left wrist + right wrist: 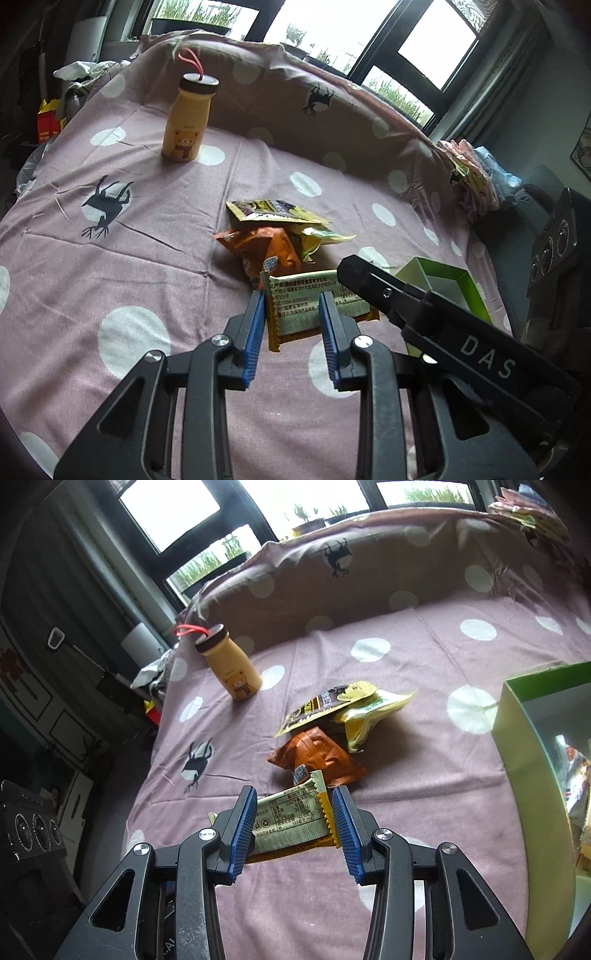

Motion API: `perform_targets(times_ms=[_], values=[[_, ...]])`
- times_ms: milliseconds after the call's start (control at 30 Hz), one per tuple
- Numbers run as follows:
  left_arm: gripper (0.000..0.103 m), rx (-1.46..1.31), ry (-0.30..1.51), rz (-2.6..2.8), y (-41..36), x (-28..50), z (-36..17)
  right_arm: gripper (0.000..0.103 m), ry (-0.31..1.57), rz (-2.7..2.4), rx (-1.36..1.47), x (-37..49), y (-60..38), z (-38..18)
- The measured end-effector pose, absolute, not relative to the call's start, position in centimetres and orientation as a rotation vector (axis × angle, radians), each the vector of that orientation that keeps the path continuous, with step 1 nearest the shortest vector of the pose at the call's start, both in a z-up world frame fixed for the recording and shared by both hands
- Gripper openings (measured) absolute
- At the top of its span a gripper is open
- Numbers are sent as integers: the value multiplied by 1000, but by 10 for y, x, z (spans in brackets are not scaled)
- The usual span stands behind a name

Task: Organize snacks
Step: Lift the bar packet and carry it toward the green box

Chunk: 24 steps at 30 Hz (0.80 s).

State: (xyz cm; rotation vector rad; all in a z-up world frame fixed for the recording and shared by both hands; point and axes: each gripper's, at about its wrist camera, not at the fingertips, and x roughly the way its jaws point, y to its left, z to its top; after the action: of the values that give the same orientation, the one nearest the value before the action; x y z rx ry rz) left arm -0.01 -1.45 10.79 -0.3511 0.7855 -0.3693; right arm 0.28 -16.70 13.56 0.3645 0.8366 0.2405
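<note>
Left gripper (291, 317): jaws spread, blue pads either side of the near snack packet (314, 306), not pressed on it as far as the left wrist view shows. Right gripper (293, 821): jaws likewise spread, straddling the same packet (291, 823) from its other side; whether either pad touches the wrapper cannot be told.

Item 1, near snack packet: flat foil wrapper, printed label side up, orange-yellow serrated seams, lying on the spotted purple cloth (147, 258) toward its near edge. Judged light, thin, crinkly and slippery; contents probably brittle. Best taken across the flat body or by a crimped seam with modest pressure.

Item 2, orange packet (317, 755): puffed, just behind item 1 and touching or overlapping its far end. Likely soft and air-filled (a hard squeeze could burst it).

Items 3 and 4, dark-and-yellow sachet (325, 705) lying on a pale yellow packet (369, 710), behind the orange one. Light; the stack may slide.

Green box (517, 746): open, at the cloth's right edge, presumably the destination; its contents are cut off and blurred.

Bear-print bottle (186, 125): upright, well apart, toward the far left corner.

Hidden: near end of item 1 behind the fingers; the box in the left wrist view is half covered by the right gripper's body.
</note>
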Motion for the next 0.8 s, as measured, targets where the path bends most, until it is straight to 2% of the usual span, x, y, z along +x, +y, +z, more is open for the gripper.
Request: perform_targets(times_ms=[467,800], values=[[28,-291,571,-526,-58,-21,155,46,578,190,347,-37,-209,189],[28,-194,567,-647,-125,-9,165,46,494,72,466,-47,-274,194]])
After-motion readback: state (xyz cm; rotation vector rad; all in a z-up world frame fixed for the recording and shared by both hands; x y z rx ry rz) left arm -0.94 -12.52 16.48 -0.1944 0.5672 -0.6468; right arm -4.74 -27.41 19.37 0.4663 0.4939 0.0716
